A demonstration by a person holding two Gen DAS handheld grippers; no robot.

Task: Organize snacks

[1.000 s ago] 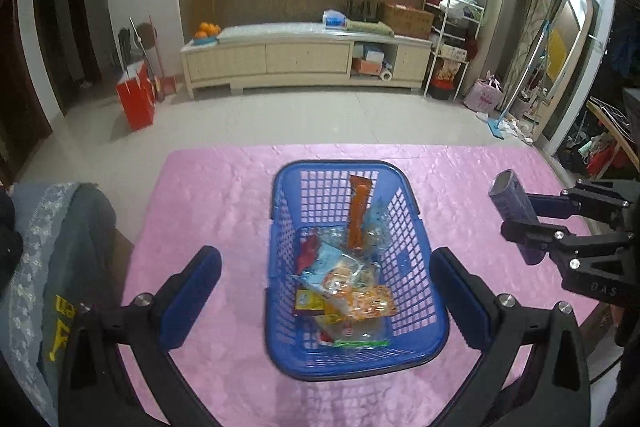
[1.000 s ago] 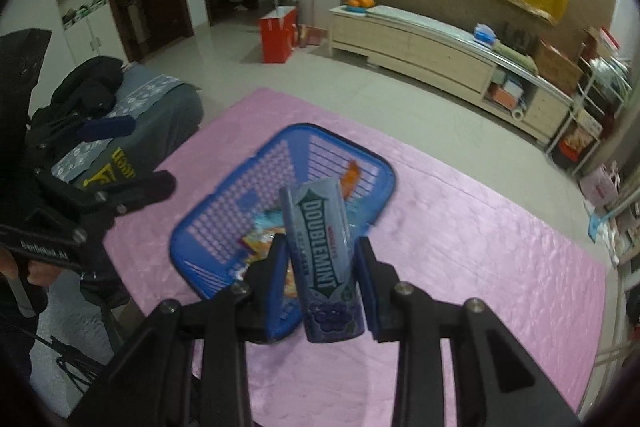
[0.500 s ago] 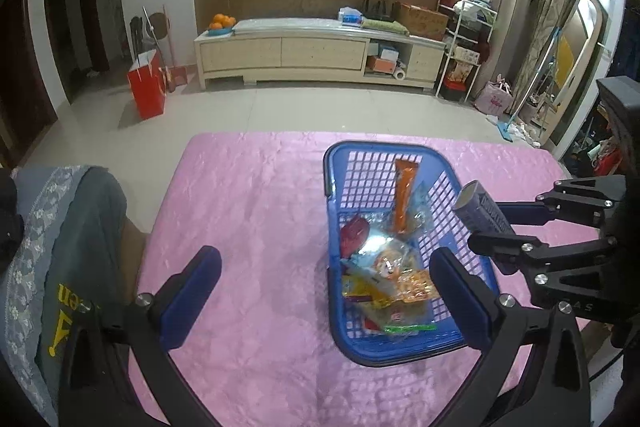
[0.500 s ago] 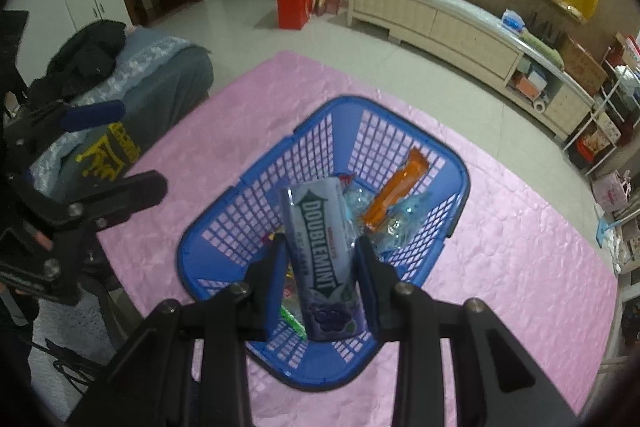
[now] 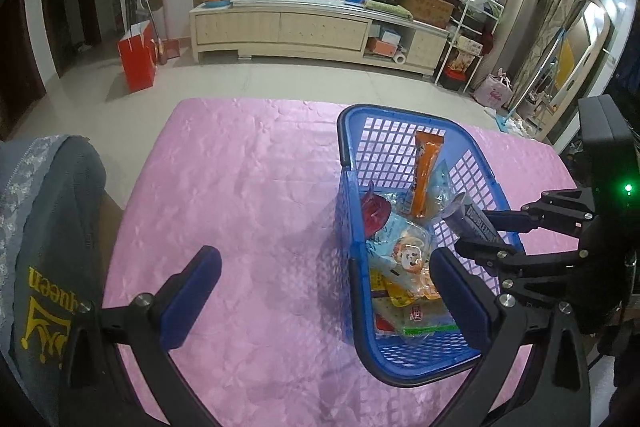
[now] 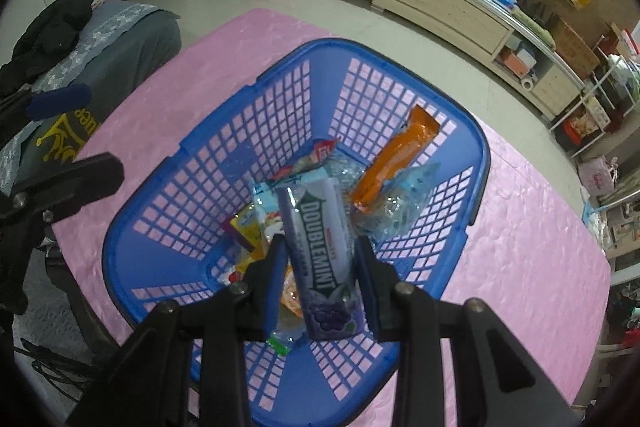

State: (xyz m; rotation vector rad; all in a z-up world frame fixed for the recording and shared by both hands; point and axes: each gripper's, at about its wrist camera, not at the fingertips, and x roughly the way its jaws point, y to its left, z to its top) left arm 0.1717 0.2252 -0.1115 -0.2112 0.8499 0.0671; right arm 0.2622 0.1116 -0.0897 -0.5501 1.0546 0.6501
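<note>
Gum pack (image 6: 322,255): Doublemint, long and flat, clamped near its lower end between the fingers of the right gripper (image 6: 322,283). Long axis runs forward along the fingers, free end tilted down over the middle of the basket (image 6: 478,163).
Basket: blue, slotted, on the pink-covered desk (image 5: 248,195), toward its right edge in the left view. Contents: orange bar (image 6: 394,157) leaning on the far wall, clear wrappers, a cartoon-printed bag (image 5: 404,259), and a yellow packet (image 6: 244,237).
Relation for the drop: pack is directly above the snack pile, inside the rim's outline; right hand is the nearer one, and release looks like the remaining step.
Left gripper (image 5: 324,279): fingers spread wide, nothing between them but desk and the basket's left wall; right finger overlaps the basket.
Hidden: the pack's gripped lower sides behind the finger pads; basket's near corner behind gripper frames; whether the pack's tip touches any snack cannot be told.
</note>
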